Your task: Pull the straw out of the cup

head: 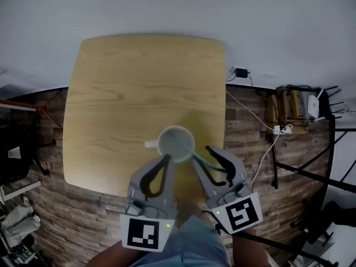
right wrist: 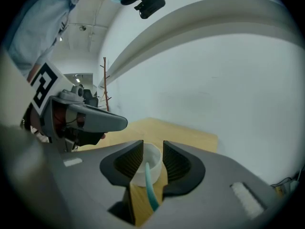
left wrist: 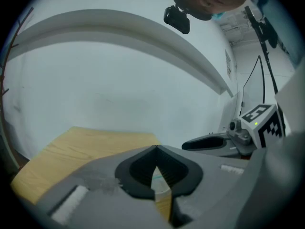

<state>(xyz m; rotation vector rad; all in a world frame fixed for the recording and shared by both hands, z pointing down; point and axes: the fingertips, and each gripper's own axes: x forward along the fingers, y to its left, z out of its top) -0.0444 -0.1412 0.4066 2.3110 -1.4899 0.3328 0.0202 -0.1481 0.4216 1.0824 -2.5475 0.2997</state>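
A white cup (head: 176, 143) with a small handle on its left stands near the front edge of the light wooden table (head: 144, 82). A teal straw (head: 201, 161) leans out of the cup toward the lower right. My right gripper (head: 203, 158) is open, and the straw (right wrist: 150, 185) runs up between its jaws without the pads pressing on it; the cup (right wrist: 153, 157) sits just beyond. My left gripper (head: 166, 160) is shut and empty, its tips at the cup's near rim. In the left gripper view the left gripper (left wrist: 156, 150) has its jaws closed together.
The table stands against a pale wall on a wood-patterned floor. To the right lie a power strip with cables (head: 281, 129) and a stand holding a box and a router (head: 295, 104). Dark metal legs (head: 311, 177) stand at the far right.
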